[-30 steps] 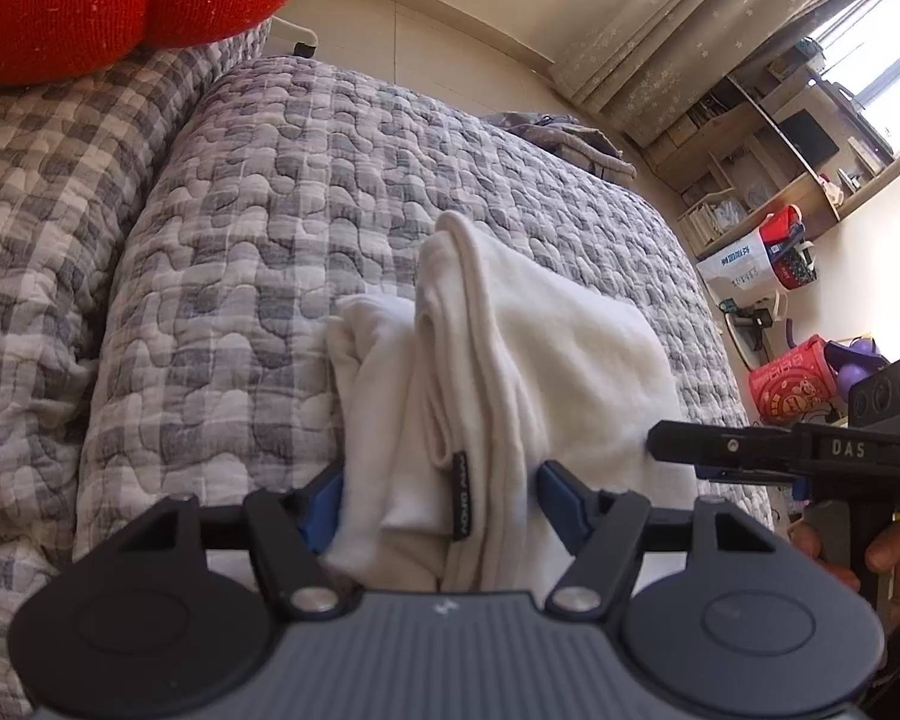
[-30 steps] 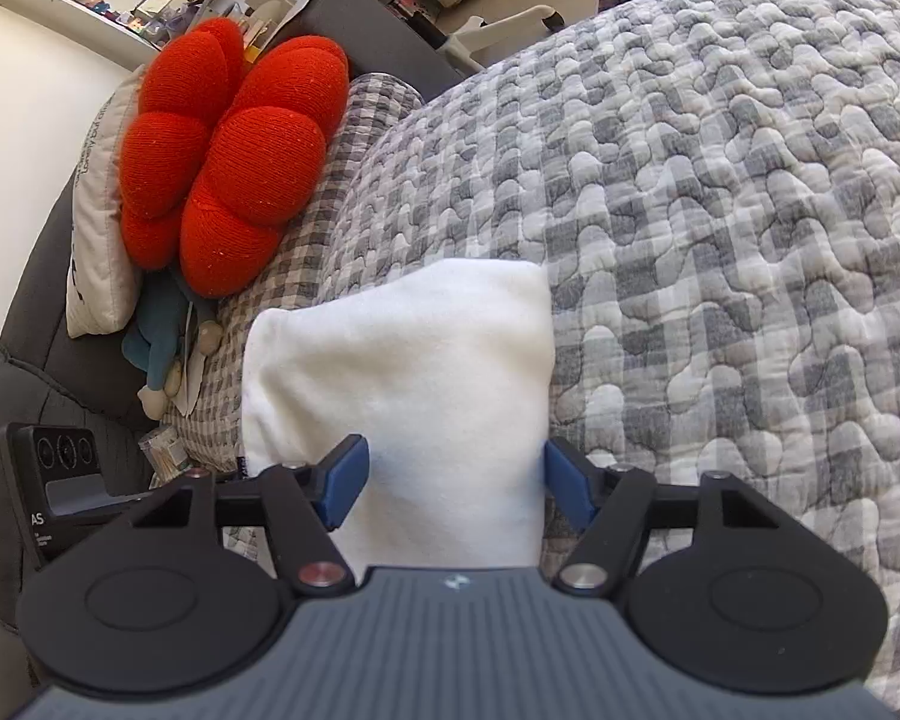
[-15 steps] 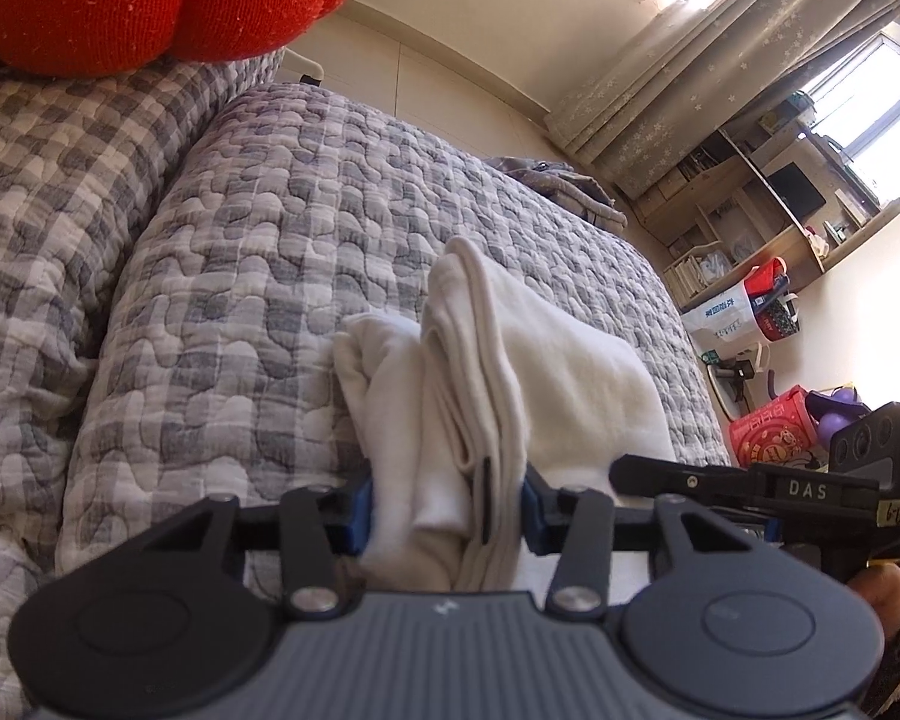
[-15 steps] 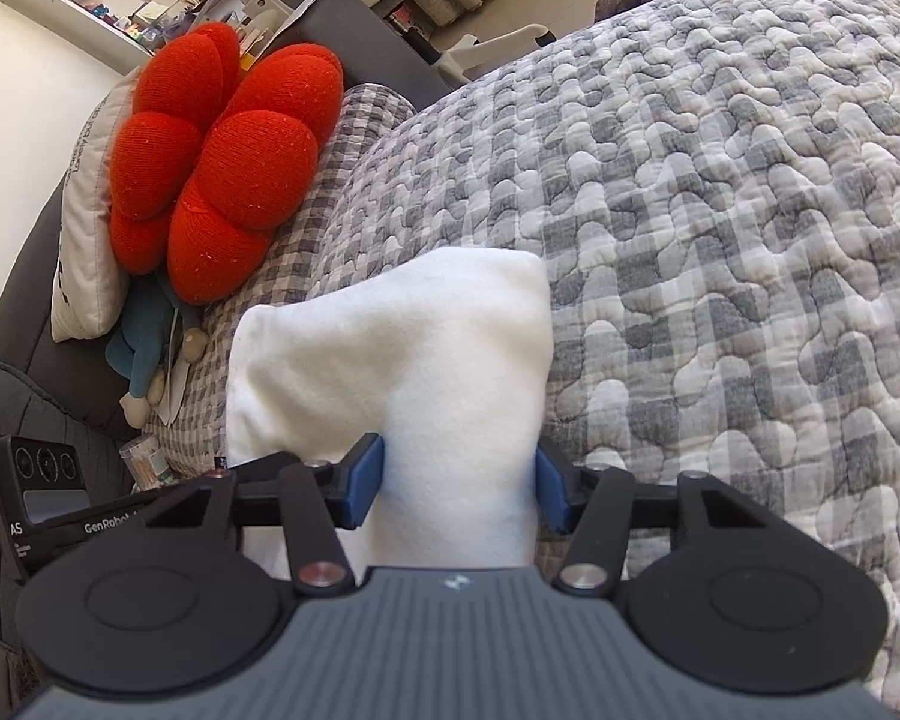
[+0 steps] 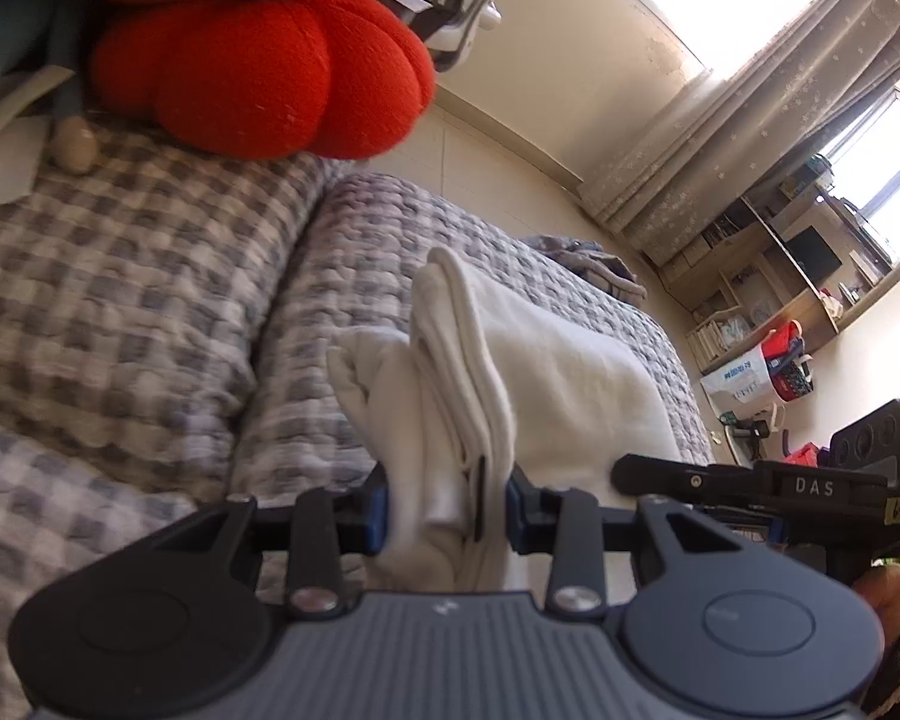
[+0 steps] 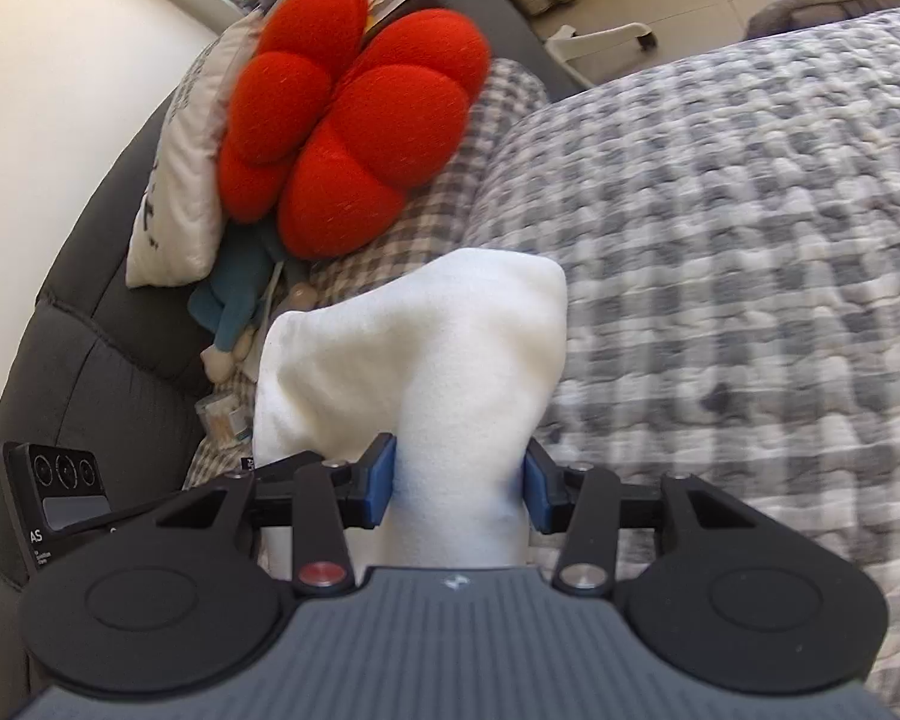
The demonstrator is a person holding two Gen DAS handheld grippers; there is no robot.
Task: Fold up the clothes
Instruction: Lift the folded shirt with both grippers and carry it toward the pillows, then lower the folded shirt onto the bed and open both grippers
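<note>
- My left gripper [image 5: 441, 507] sits at lower centre of its view; the jaws are closing, blue pads pressing both sides of the folded white garment [image 5: 498, 372], stacked layers bunched between them
- My right gripper [image 6: 457, 486] is also closing; its blue pads squeeze the same white garment [image 6: 426, 360] at lower centre of that view, cloth pinched narrow between them
- The garment stands up from both grips toward mid-frame, over the grey checked quilt [image 6: 720, 240]; whether its far end touches the quilt I cannot tell
- A red flower-shaped cushion [image 6: 348, 114] fills the upper left of the right view, leaning on a white pillow [image 6: 177, 180]; a blue doll [image 6: 234, 306] lies below it
- In the left view the right gripper shows at the right edge; curtains [image 5: 762, 102] and shelves [image 5: 792, 282] sit upper right
</note>
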